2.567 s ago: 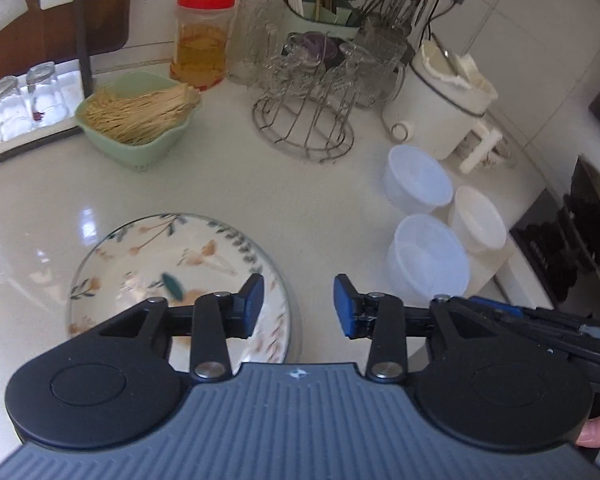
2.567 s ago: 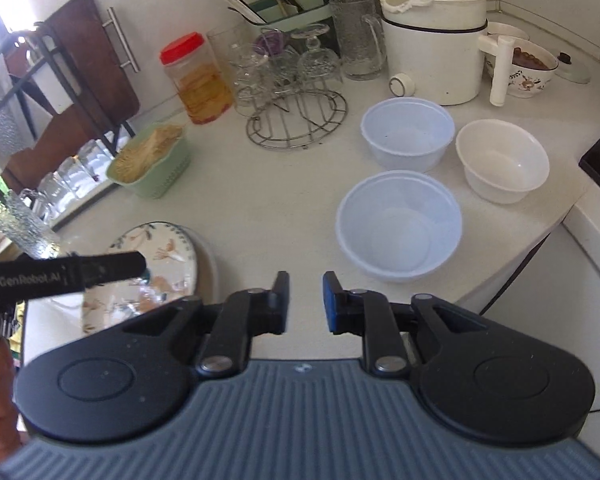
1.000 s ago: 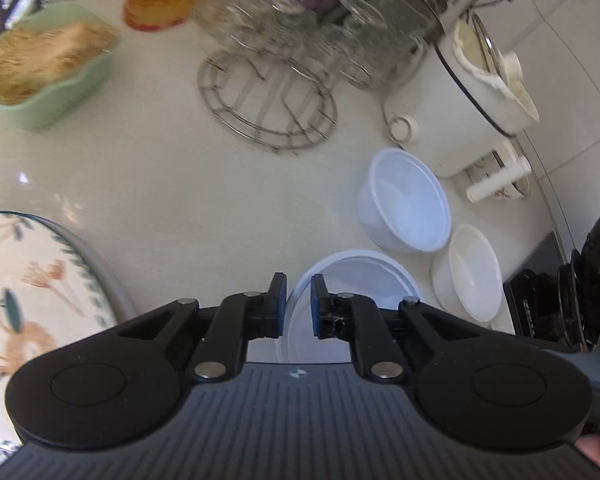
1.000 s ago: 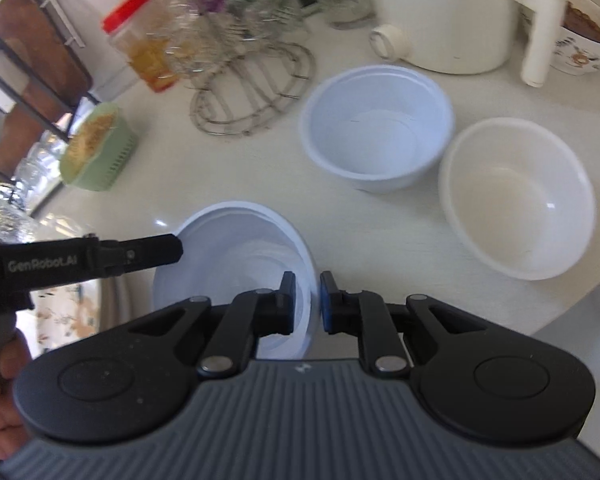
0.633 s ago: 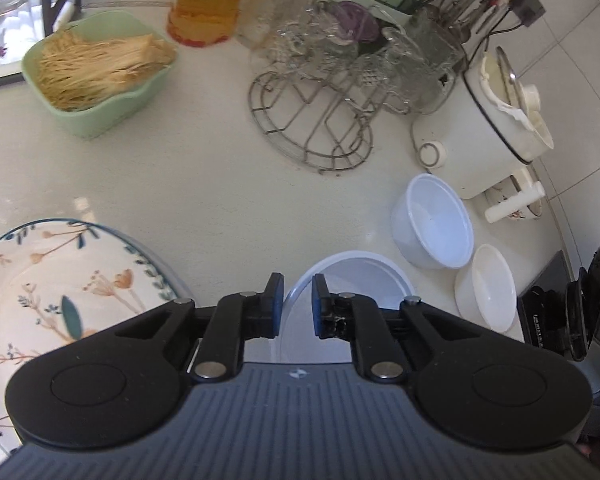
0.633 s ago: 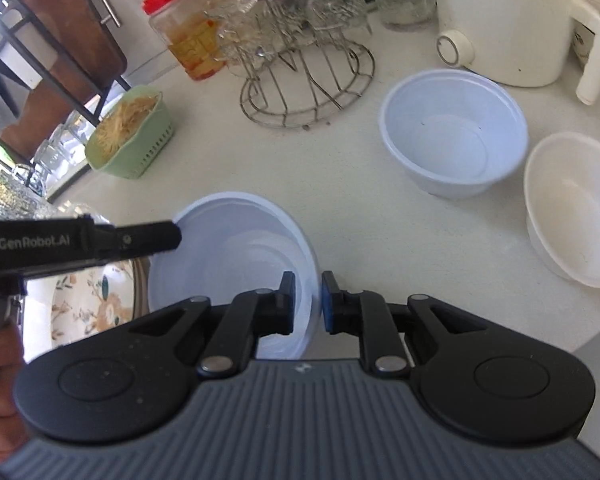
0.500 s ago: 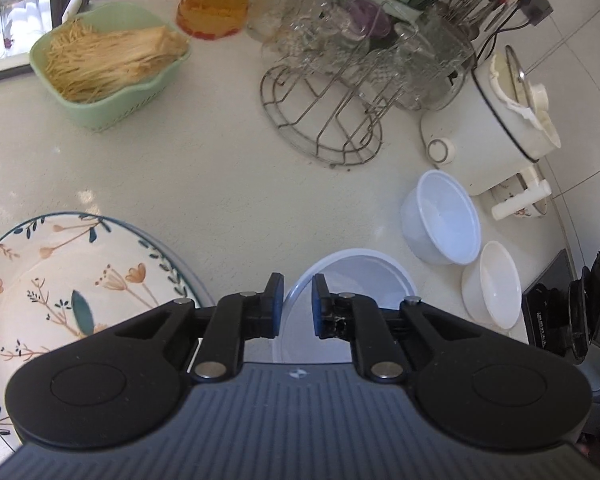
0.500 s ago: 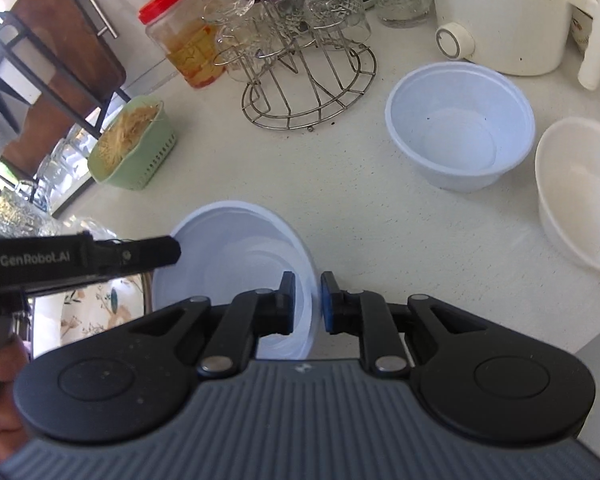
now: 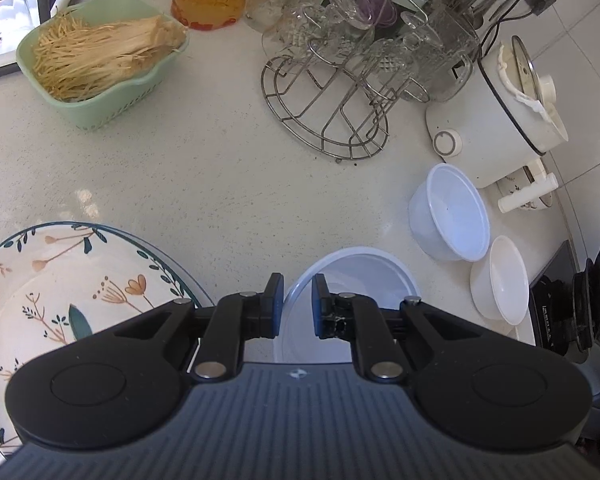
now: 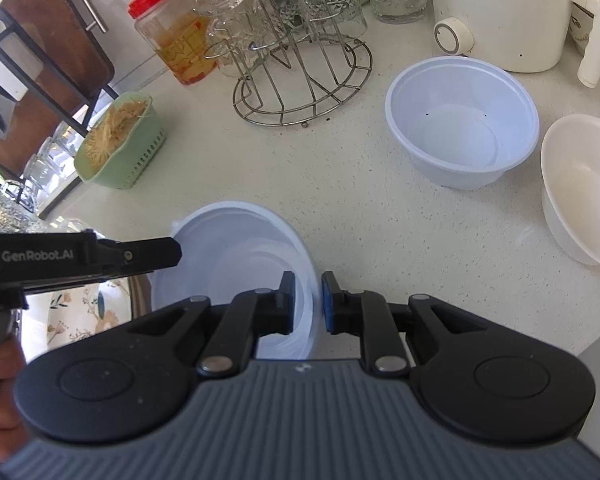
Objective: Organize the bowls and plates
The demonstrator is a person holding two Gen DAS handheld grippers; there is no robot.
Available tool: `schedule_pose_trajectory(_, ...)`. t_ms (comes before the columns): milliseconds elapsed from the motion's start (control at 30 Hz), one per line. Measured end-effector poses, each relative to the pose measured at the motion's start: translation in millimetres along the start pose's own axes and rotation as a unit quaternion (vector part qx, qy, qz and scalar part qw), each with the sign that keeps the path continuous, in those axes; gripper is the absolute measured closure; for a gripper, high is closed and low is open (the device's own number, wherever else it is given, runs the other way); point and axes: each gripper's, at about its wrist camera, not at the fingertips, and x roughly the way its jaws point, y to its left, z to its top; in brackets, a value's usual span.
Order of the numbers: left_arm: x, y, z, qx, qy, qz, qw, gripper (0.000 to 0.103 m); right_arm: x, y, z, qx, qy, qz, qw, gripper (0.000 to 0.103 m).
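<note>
Bowl-wise, the pale blue plastic bowl (image 10: pixel 240 264) sits up front on the speckled counter (image 9: pixel 220 184), right next to the floral plate (image 9: pixel 60 280), and both grippers have clamped onto its rim from opposite sides: the left gripper (image 9: pixel 296 304) pinches the left edge, the right gripper (image 10: pixel 307 302) the right edge, with the thin wall squeezed between each pair of pads. Further back are a second blue bowl (image 10: pixel 462 120) and a white bowl (image 10: pixel 584 188) just beside each other, near the white cooker (image 9: pixel 496 120), with the wire glass rack (image 9: pixel 332 108) and the green basket of noodles (image 9: pixel 100 60) behind.
</note>
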Motion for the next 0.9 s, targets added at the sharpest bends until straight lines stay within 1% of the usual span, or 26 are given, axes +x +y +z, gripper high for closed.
schedule_pose_trajectory(33, 0.2, 1.5, 1.0, -0.004, 0.001, -0.001, 1.0000, 0.085, 1.5, 0.4, 0.5, 0.000, 0.003, 0.000, 1.000, 0.085)
schedule_pose_trajectory(100, -0.6, 3.7, 1.9, -0.012, 0.000, -0.002, 0.9999, 0.078, 4.1, 1.4, 1.5, 0.005, 0.006, -0.009, 1.000, 0.084)
schedule_pose_trajectory(167, -4.8, 5.0, 1.2, -0.017, -0.014, 0.004, 0.9998, 0.075, 4.9, 1.3, 1.7, 0.013, 0.003, -0.018, 1.000, 0.076)
schedule_pose_trajectory(200, -6.1, 6.0, 1.2, -0.018, -0.014, 0.003, 0.9997, 0.073, 4.2, 0.3, 1.0, 0.020, -0.001, -0.021, 1.000, 0.063)
schedule_pose_trajectory(233, -7.3, 6.9, 1.8, -0.018, -0.013, 0.002, 0.9997, 0.073, 2.8, -0.5, 0.4, 0.023, -0.005, -0.022, 0.999, 0.055)
schedule_pose_trajectory(500, -29.5, 7.8, 3.7, -0.001, -0.033, 0.004, 0.9995, 0.072, -25.1, 2.8, 3.0, 0.009, -0.047, -0.028, 0.998, 0.057)
schedule_pose_trajectory(633, -47.1, 3.1, 5.0, 0.015, -0.046, -0.002, 0.9988, 0.072, -45.4, 8.2, 7.3, 0.007, -0.081, -0.030, 0.996, 0.057)
schedule_pose_trajectory(900, -81.8, -7.9, 3.7, 0.044, -0.080, -0.005, 0.9958, 0.072, -79.2, 17.5, 11.9, 0.010, -0.128, -0.017, 0.992, 0.057)
